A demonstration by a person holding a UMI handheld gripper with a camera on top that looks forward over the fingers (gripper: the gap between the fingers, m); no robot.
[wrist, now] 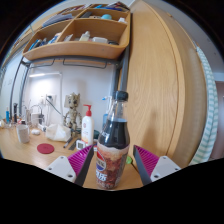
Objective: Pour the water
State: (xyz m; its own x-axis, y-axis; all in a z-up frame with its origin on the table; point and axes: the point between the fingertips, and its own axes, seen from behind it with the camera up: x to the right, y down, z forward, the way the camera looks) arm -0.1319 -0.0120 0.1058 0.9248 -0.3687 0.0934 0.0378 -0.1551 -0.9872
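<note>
On the wooden desk (25,150), near its front edge: dark-liquid bottle (113,140) standing upright between the two fingers of the gripper (113,163), cap on, red label facing the camera. Magenta pads (82,157) flank the lower body of the bottle left and right; appear to touch it at both sides, so judged clenched on the bottle, though contact is hard to confirm at the right pad. Grip set low on the body, around label height — probably for a firm hold on the widest, stiffest part and to leave the neck free for tipping. Bottle base hidden by the fingers; cannot tell whether resting on the desk or lifted clear. Further back toward the wall side of the desk: white spray bottle (87,126) with red cap, small figurine (72,104), red round lid or coaster (46,148) lying flat, cluttered small items at the far left corner. No obvious receiving cup identified; too small to tell among the clutter. Wall shelf (80,45) overhead, wooden cabinet (160,90) just beside the bottle on the right — limits tilt room that way. Judgement: early stage, grasp in hand, pour not yet begun; cap would need removing first.
</note>
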